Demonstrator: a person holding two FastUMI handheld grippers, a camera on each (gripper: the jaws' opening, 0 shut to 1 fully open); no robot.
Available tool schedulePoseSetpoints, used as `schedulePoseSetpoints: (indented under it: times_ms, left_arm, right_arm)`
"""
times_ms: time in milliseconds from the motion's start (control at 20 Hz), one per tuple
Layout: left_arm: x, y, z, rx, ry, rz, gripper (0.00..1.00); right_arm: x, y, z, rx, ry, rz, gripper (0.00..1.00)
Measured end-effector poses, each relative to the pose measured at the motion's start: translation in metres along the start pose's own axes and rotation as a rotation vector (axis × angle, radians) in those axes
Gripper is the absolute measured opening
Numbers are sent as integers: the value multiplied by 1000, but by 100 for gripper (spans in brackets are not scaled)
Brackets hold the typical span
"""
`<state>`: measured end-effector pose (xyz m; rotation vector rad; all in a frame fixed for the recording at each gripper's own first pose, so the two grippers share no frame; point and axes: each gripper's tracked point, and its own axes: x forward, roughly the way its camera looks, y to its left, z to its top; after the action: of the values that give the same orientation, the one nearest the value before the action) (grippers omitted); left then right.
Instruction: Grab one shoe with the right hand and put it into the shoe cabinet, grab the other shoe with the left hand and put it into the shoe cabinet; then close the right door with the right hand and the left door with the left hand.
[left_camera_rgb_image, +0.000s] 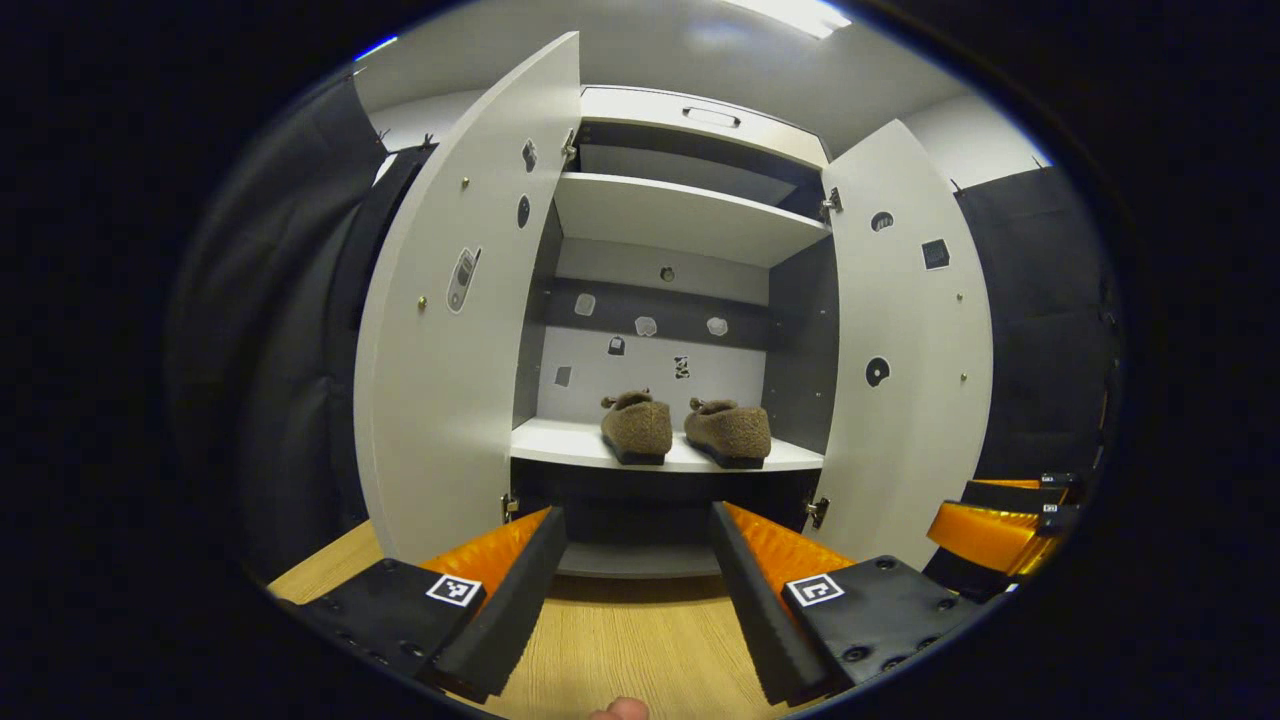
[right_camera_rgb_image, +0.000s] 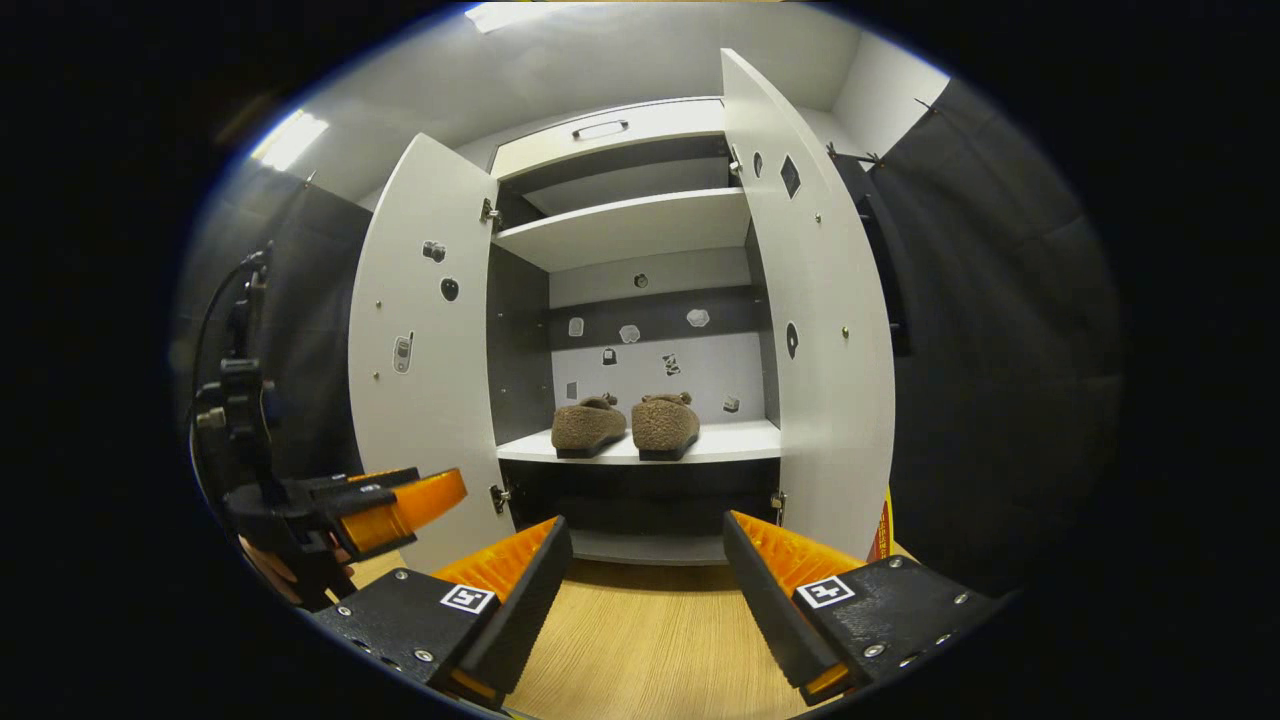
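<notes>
Both brown shoes stand side by side on the lower shelf (left_camera_rgb_image: 560, 445) of the shoe cabinet (left_camera_rgb_image: 700, 120), well ahead of your tongs: in the left gripper view, the left shoe (left_camera_rgb_image: 637, 427) and the right shoe (left_camera_rgb_image: 728, 432) sit beyond the left gripper (left_camera_rgb_image: 638, 585), whose fingers are spread wide with nothing between them. In the right gripper view, the right gripper (right_camera_rgb_image: 645, 590) is likewise spread and holds nothing over the wooden floor (right_camera_rgb_image: 640, 640). You hold both tongs clear of the cabinet, touching neither door. The left door (left_camera_rgb_image: 440, 330) and the right door (left_camera_rgb_image: 905, 350) both stand swung out. Count: two shoes, two doors, two shelves showing. Small stickers dot the doors and back panel; any writing on them is too small to read.
</notes>
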<state>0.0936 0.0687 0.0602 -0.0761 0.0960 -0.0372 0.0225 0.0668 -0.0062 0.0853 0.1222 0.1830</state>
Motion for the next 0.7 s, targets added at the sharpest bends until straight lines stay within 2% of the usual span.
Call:
schedulePoseSetpoints:
  times_ms: [200,250,300,350,450,500,550,650,700]
  left_arm:
    - [-5,0,-1,17,-5,13,95]
    - [-6,0,-1,19,-14,10,99]
    - [-7,-3,-3,17,-18,6,99]
    - [-8,-2,-7,15,-15,9,91]
    - [-10,-3,-16,13,1,11,91]
    - [-11,-3,-18,15,4,13,99]
    - [-13,-2,-18,20,4,12,95]
    - [-14,-2,-17,26,-2,13,95]
    - [-14,-2,-17,21,-3,8,99]
  right_arm:
    - [-6,0,14,-1,-34,13,94]
    - [-10,5,22,9,-55,48,94]
    - [-14,7,32,9,-82,70,94]
    - [-18,3,43,-11,-107,77,94]
    - [-24,-22,64,-56,-135,37,94]
    - [-26,-34,74,-57,-138,16,94]
    - [-29,-50,85,-43,-136,-6,94]
    - [-36,-87,111,-27,-150,-52,94]
    - [-38,-107,125,-31,-162,-84,94]
